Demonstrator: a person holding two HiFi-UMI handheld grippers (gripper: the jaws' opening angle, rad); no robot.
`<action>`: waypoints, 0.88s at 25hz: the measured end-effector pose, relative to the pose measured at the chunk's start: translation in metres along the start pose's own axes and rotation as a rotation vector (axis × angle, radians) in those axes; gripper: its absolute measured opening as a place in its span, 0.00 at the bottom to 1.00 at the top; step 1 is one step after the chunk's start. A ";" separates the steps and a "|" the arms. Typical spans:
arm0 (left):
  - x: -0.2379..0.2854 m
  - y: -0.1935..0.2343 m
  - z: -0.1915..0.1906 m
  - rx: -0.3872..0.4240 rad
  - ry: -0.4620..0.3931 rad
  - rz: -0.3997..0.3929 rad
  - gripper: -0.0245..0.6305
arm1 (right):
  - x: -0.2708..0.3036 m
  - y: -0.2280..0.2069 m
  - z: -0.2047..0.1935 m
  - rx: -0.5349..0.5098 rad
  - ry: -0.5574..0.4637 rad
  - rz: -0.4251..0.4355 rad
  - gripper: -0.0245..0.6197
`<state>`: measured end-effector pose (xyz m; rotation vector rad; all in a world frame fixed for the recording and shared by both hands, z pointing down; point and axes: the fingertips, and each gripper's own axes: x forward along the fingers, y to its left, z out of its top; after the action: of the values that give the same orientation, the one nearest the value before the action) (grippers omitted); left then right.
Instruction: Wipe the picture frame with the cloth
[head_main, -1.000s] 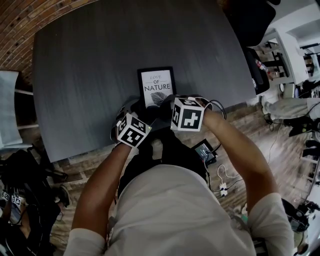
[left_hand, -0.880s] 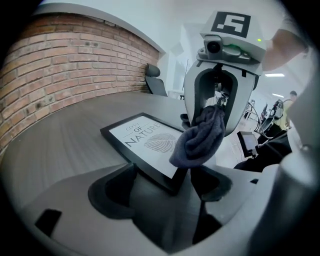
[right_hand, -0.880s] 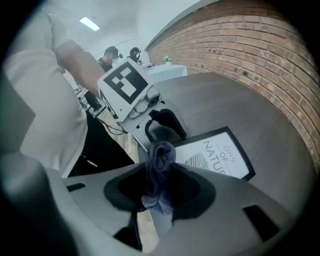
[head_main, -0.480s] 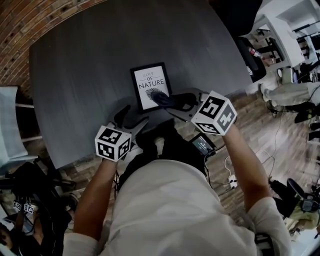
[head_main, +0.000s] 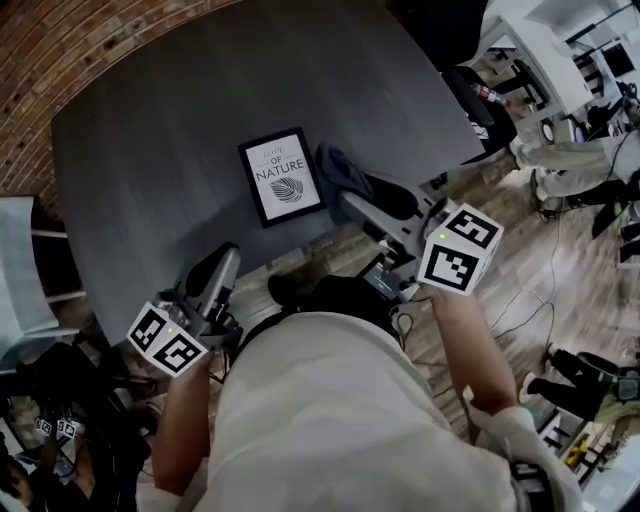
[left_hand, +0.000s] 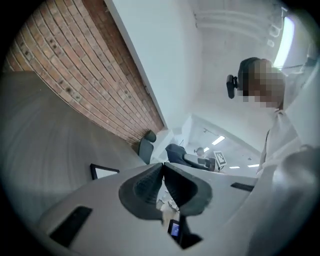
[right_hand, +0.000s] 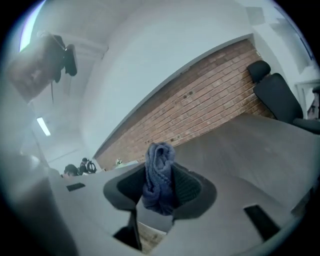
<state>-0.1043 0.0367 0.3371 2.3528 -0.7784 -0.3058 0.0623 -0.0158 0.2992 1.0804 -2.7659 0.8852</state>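
Observation:
A black picture frame (head_main: 280, 178) with a white "NATURE" print lies flat on the dark grey table (head_main: 170, 110), near its front edge. My right gripper (head_main: 348, 192) hovers just right of the frame, shut on a bunched dark blue cloth (head_main: 338, 168). In the right gripper view the cloth (right_hand: 159, 180) is pinched between the pads and sticks up past them. My left gripper (head_main: 222, 262) is held at the table's front edge, left of and below the frame. Its jaws meet with nothing between them (left_hand: 163, 170). A corner of the frame (left_hand: 102, 171) shows beyond them.
A brick wall (head_main: 60, 40) runs behind the table. A pale chair (head_main: 22, 250) stands at the left and a black office chair (right_hand: 272, 92) beyond the far end. Cables and a small device (head_main: 385, 285) lie on the wooden floor by my legs. Desks crowd the right.
Both grippers have lifted and pulled back from the frame. The left swung down-left and its jaws went from open to shut. The right carried the cloth off the frame's lower corner to its right.

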 end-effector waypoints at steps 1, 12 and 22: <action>-0.005 -0.008 0.003 -0.001 -0.018 -0.001 0.07 | -0.006 0.003 0.002 0.027 -0.020 0.007 0.28; -0.012 -0.094 -0.014 0.040 -0.116 0.006 0.07 | -0.078 0.021 -0.006 0.000 -0.053 0.012 0.27; -0.045 -0.207 -0.085 0.016 -0.139 0.061 0.07 | -0.198 0.056 -0.059 0.025 -0.036 0.040 0.27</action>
<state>-0.0125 0.2352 0.2718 2.3359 -0.9201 -0.4426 0.1670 0.1695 0.2736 1.0594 -2.8229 0.9154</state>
